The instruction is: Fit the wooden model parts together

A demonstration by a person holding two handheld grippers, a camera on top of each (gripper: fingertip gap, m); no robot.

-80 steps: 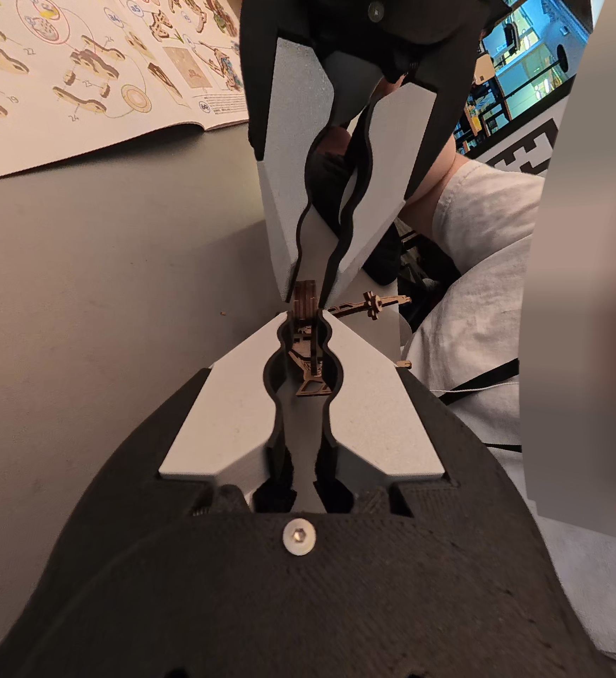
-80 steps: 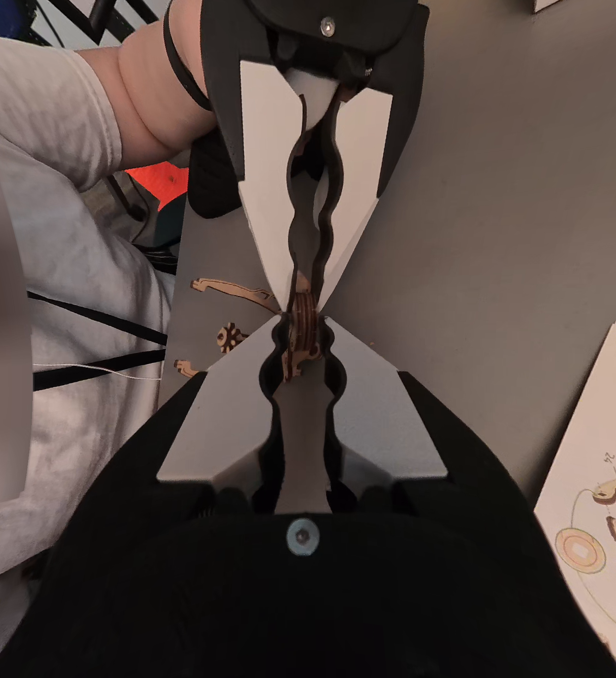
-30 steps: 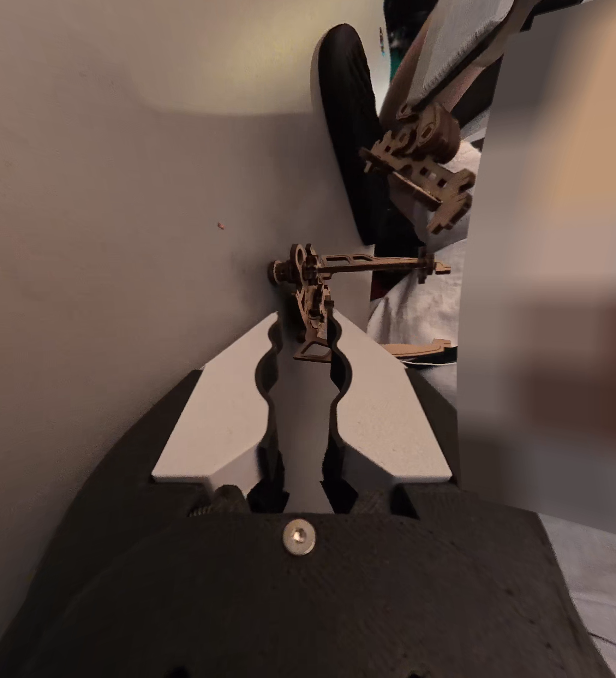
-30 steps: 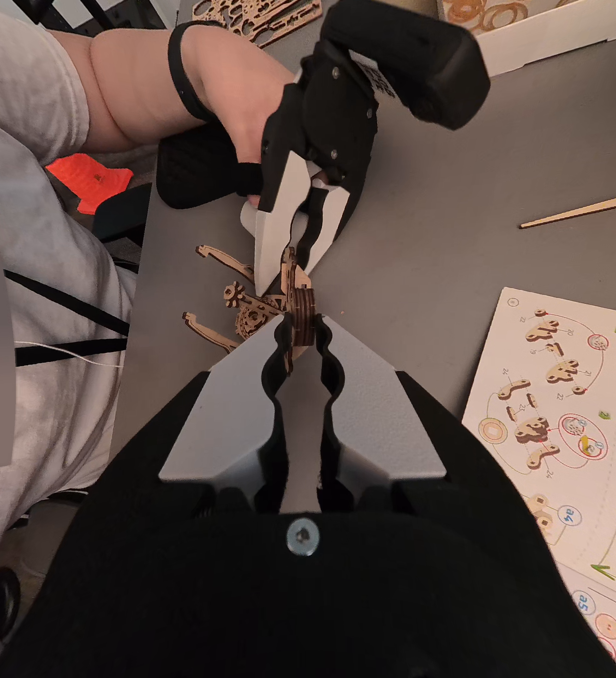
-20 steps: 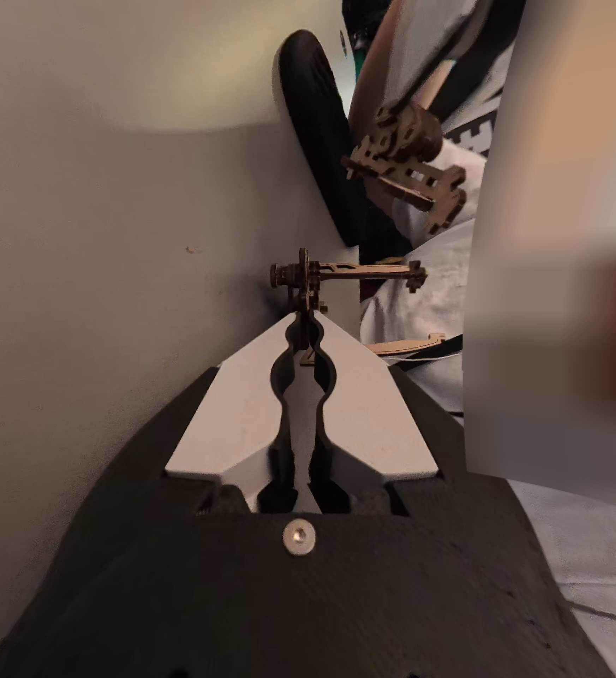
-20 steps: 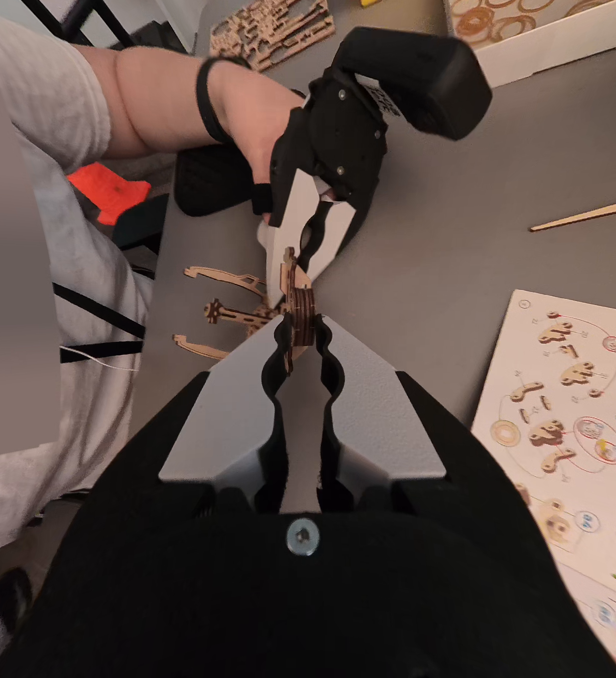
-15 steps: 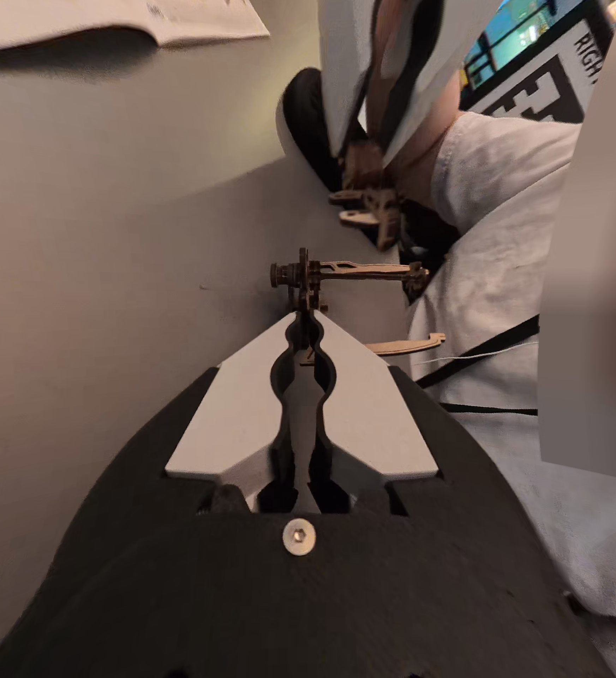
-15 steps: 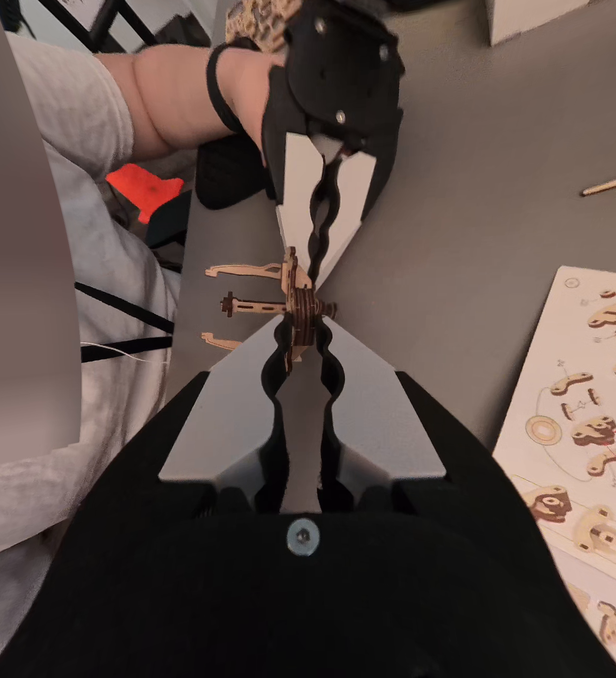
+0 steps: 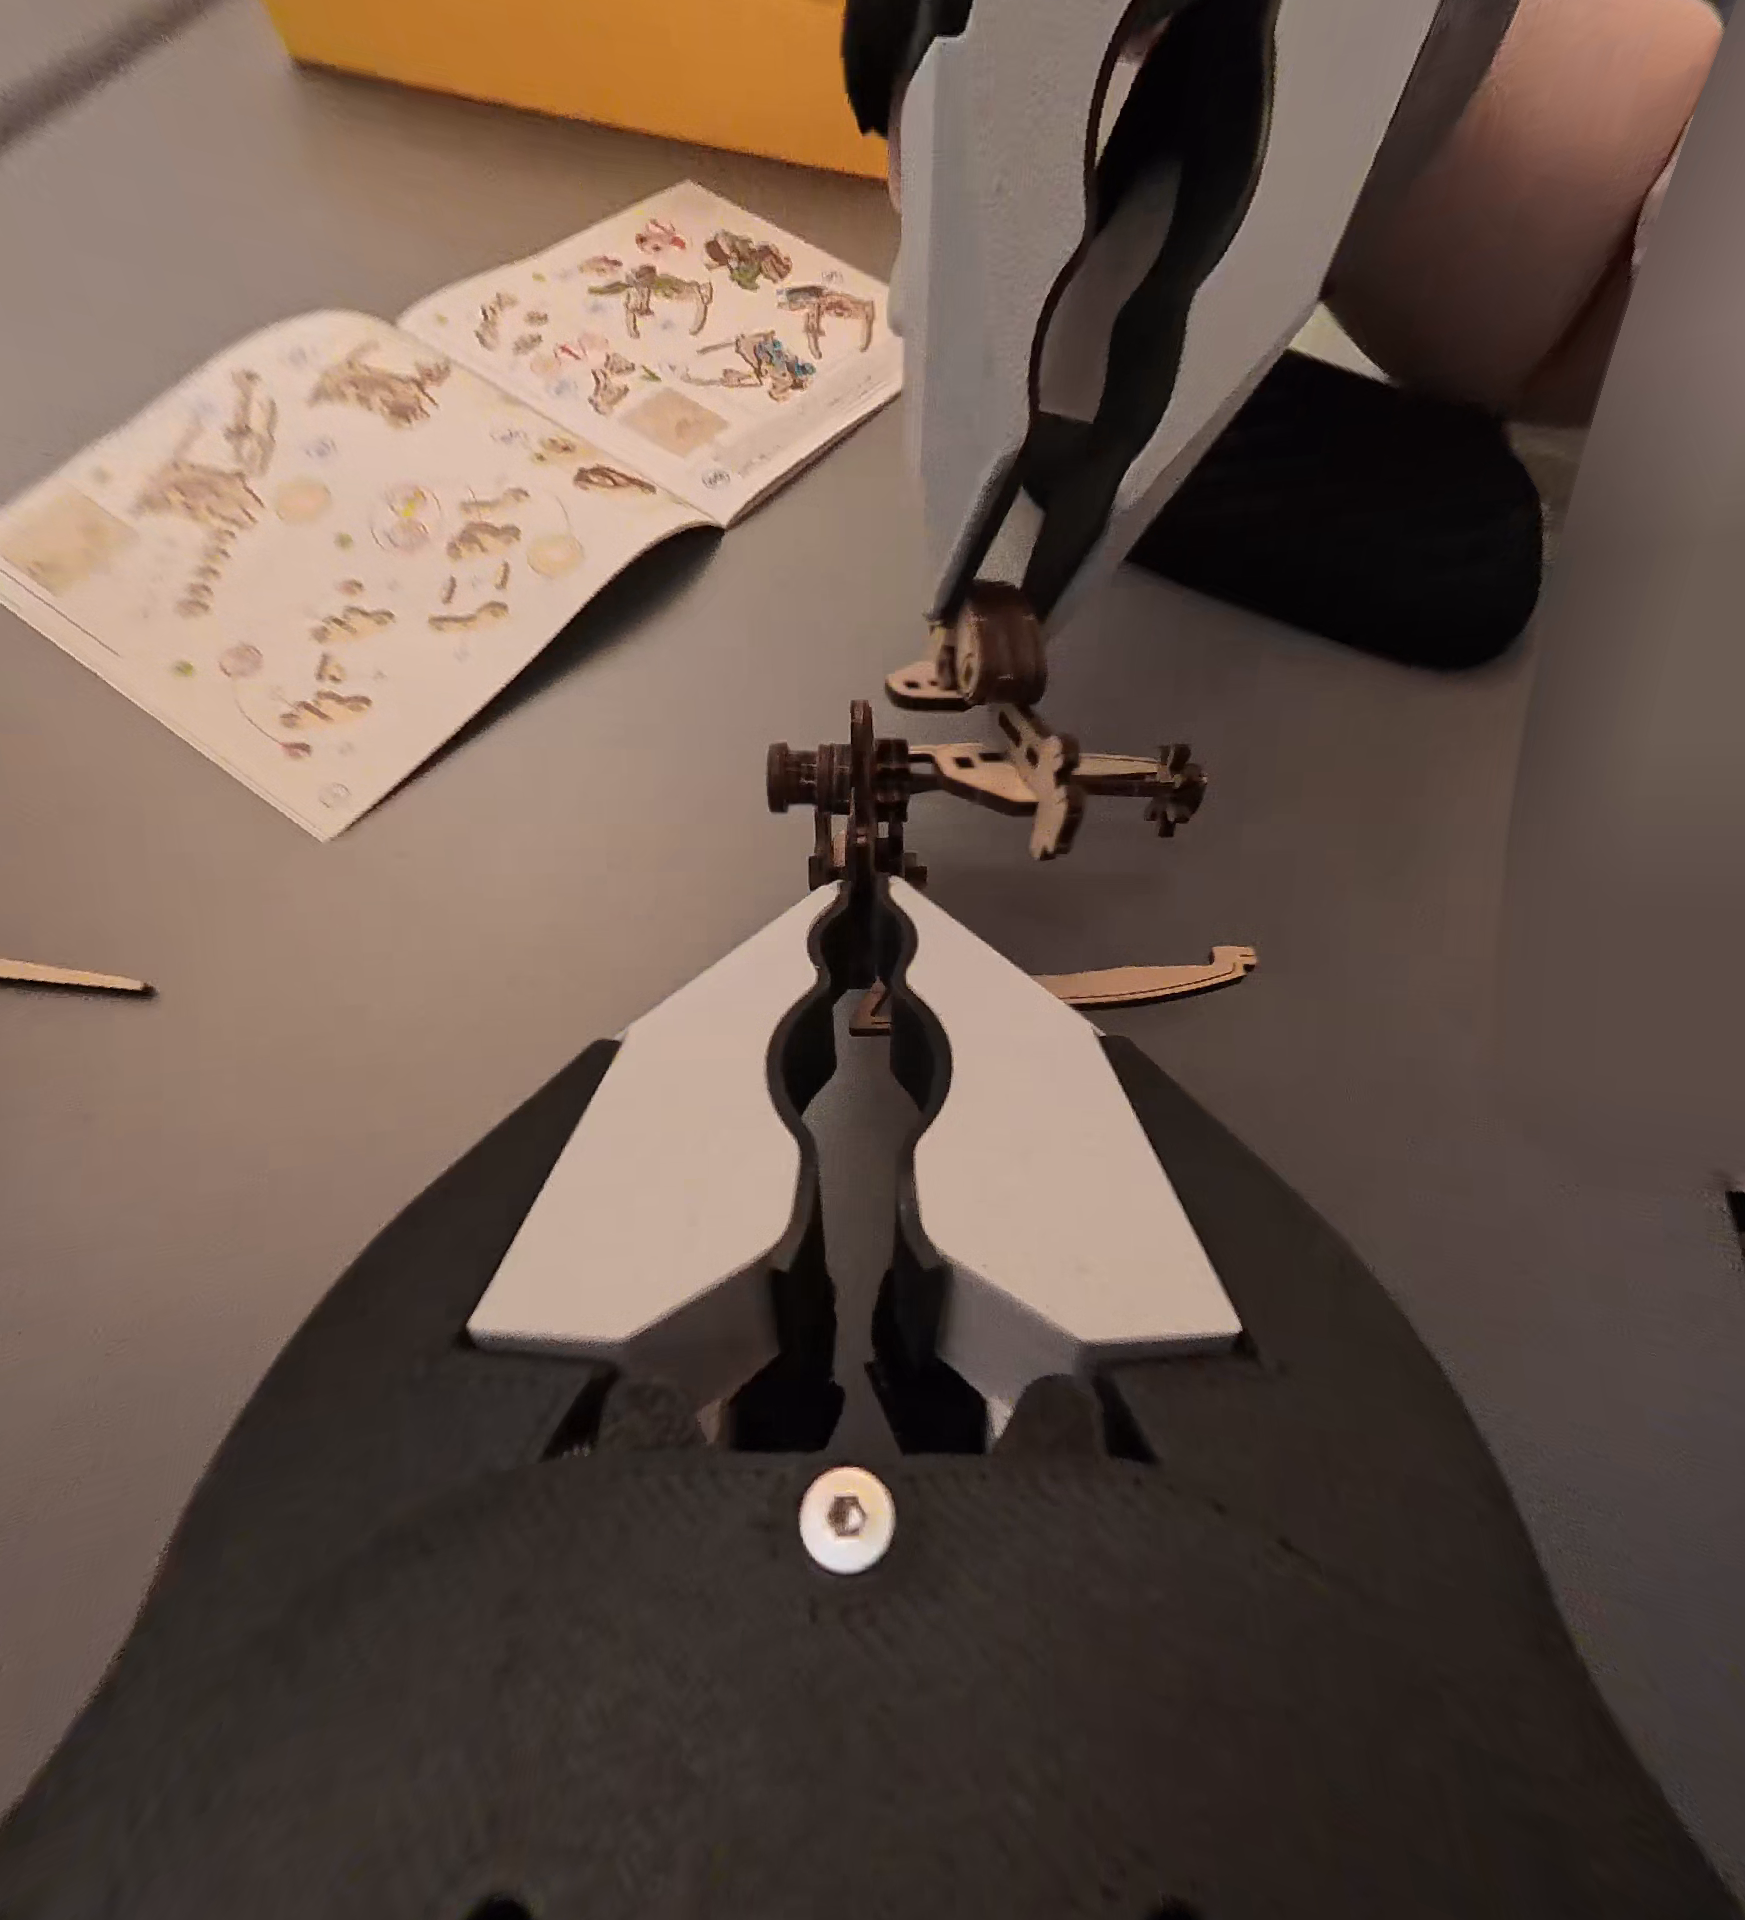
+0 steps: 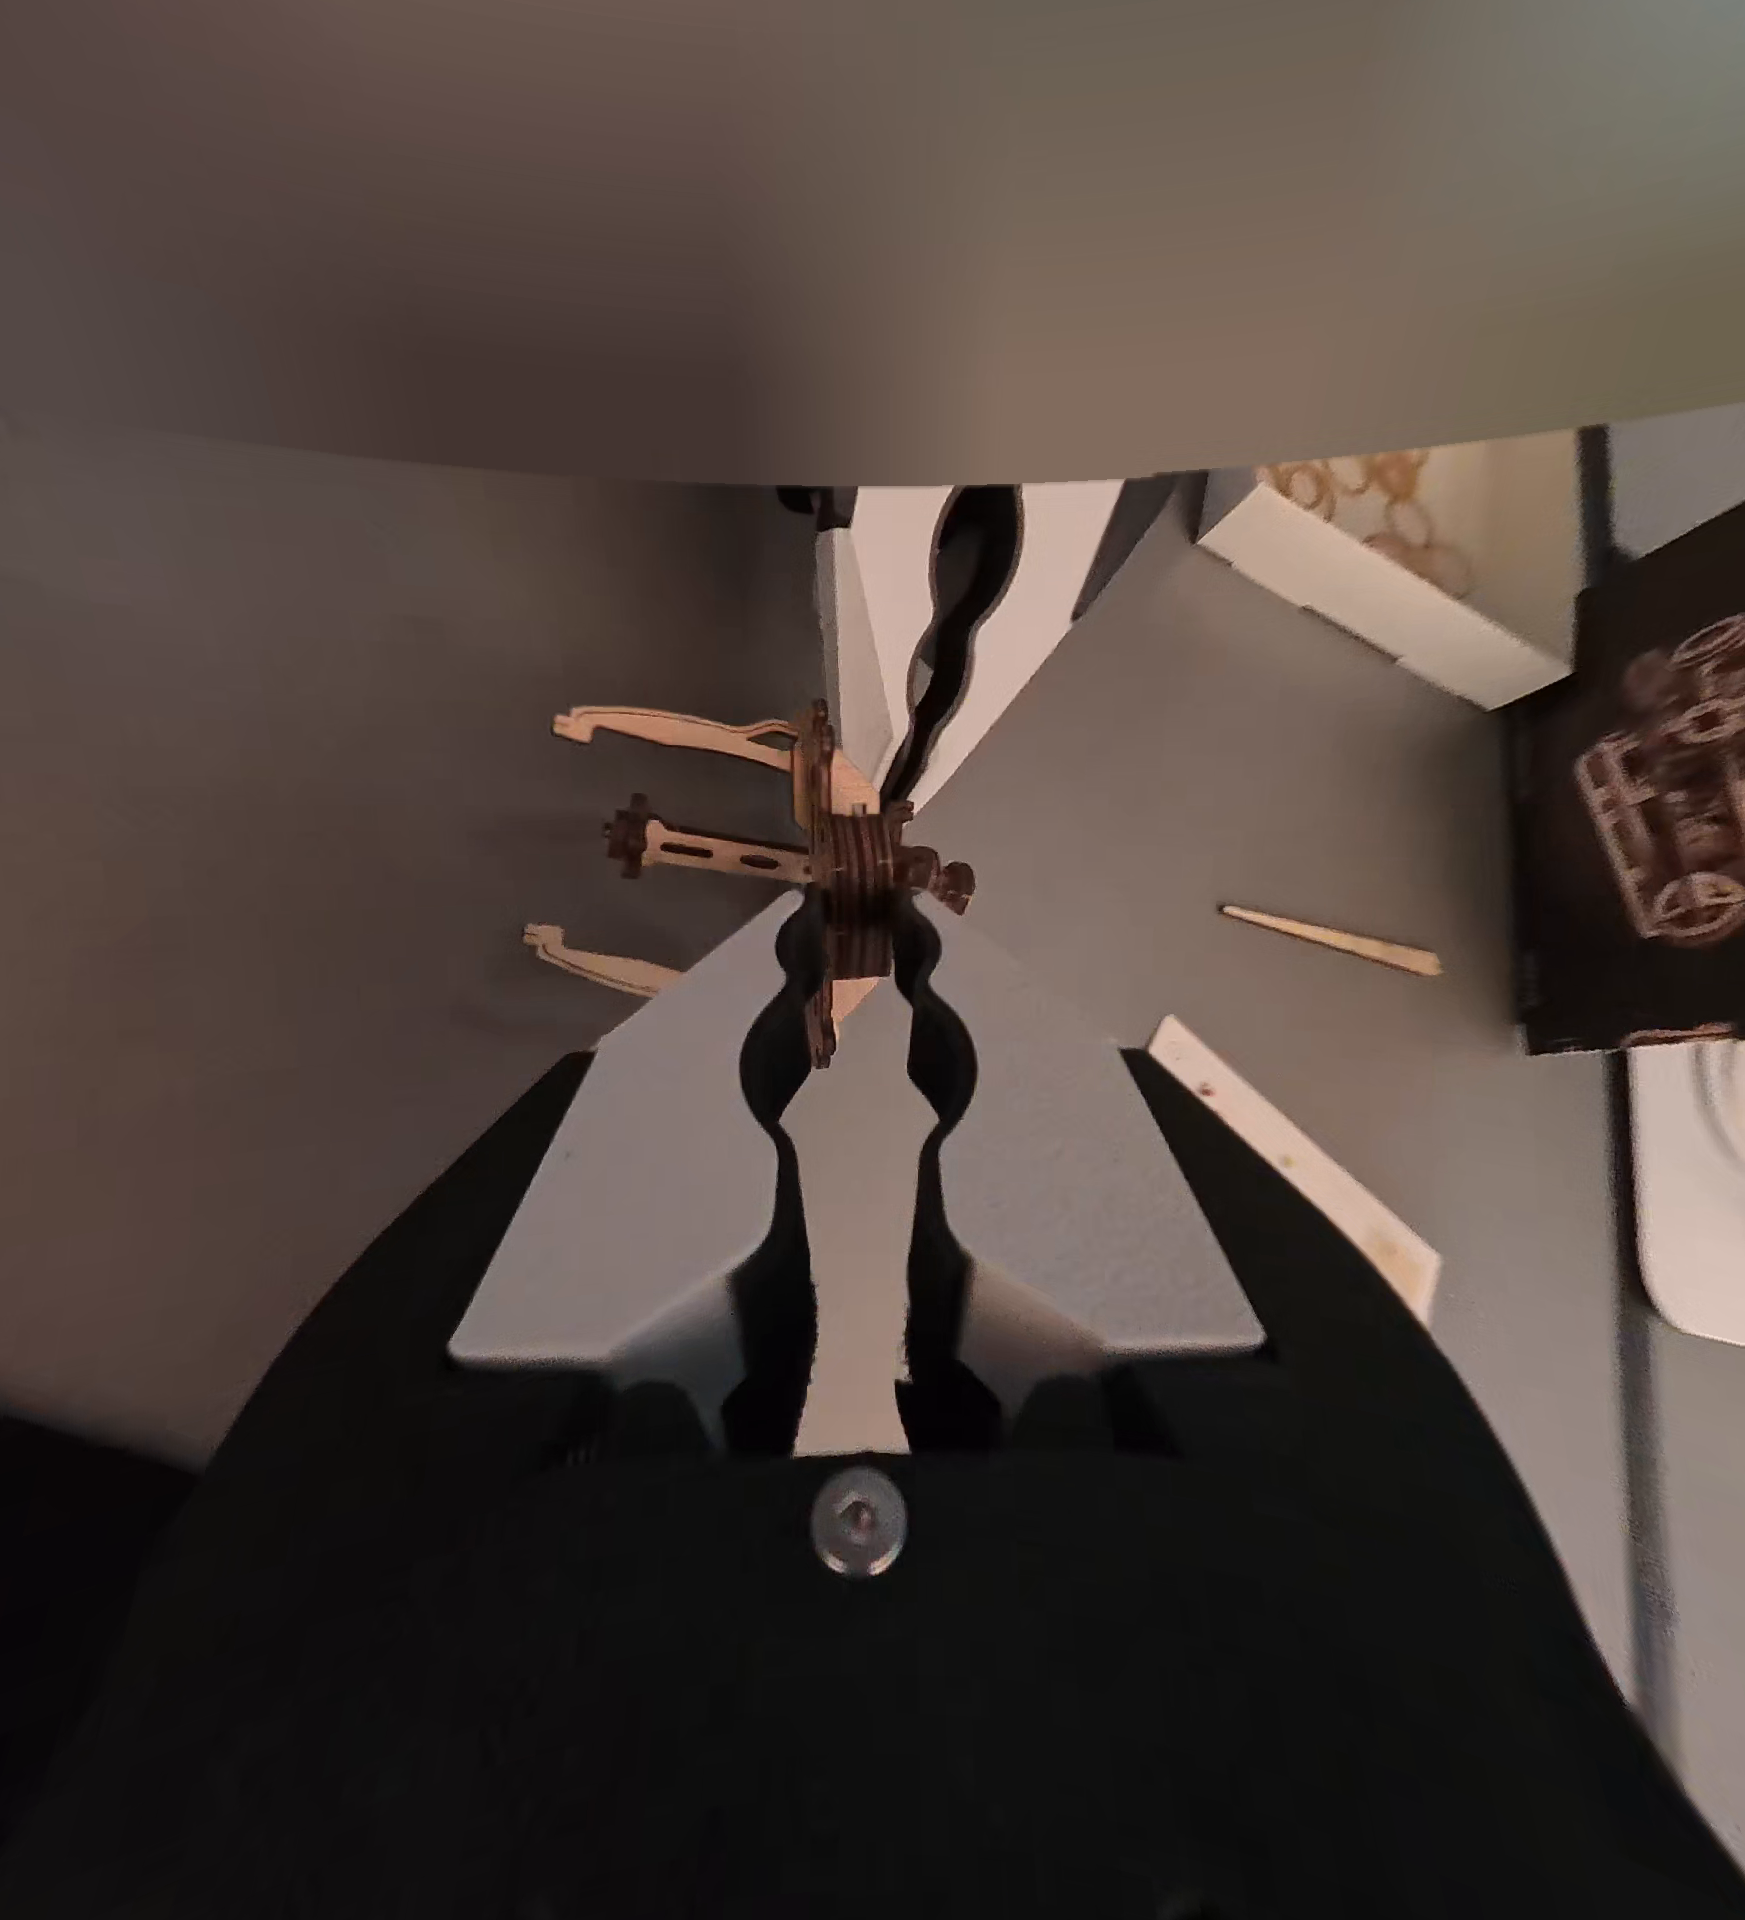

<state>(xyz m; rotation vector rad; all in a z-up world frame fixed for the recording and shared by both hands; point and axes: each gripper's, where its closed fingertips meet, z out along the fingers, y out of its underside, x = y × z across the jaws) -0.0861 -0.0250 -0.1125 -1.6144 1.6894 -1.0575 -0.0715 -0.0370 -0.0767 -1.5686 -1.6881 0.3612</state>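
My left gripper [image 9: 860, 883] is shut on the thin plate of a wooden sub-assembly [image 9: 852, 779] with a horizontal axle [image 9: 1117, 779], held above the grey table [image 9: 224, 1143]. My right gripper [image 9: 993, 613] comes in from above, shut on a stacked wooden disc part [image 9: 993, 644] whose arm reaches down onto the axle. In the right wrist view my right gripper [image 10: 852, 925] grips the stacked discs [image 10: 852, 883], and the left gripper [image 10: 894, 821] meets it from above. I cannot tell whether the parts are joined.
An open instruction booklet [image 9: 432, 499] and a yellow box [image 9: 577, 52] lie beyond. A wooden stick [image 10: 1325, 940], two loose curved wooden arms [image 10: 670, 732] [image 10: 598, 966], a white box of rings [image 10: 1367, 592] and a black picture box [image 10: 1699, 810] lie on the table. About 5 cm separates my left fingertips from my right. Both grippers' tips are roughly 20 cm from the wooden stick [image 10: 1325, 940].
My two grippers had drawn apart, each keeping its part. They have come back tip to tip and both views have swung round. The left jaws have closed tighter on the plate.
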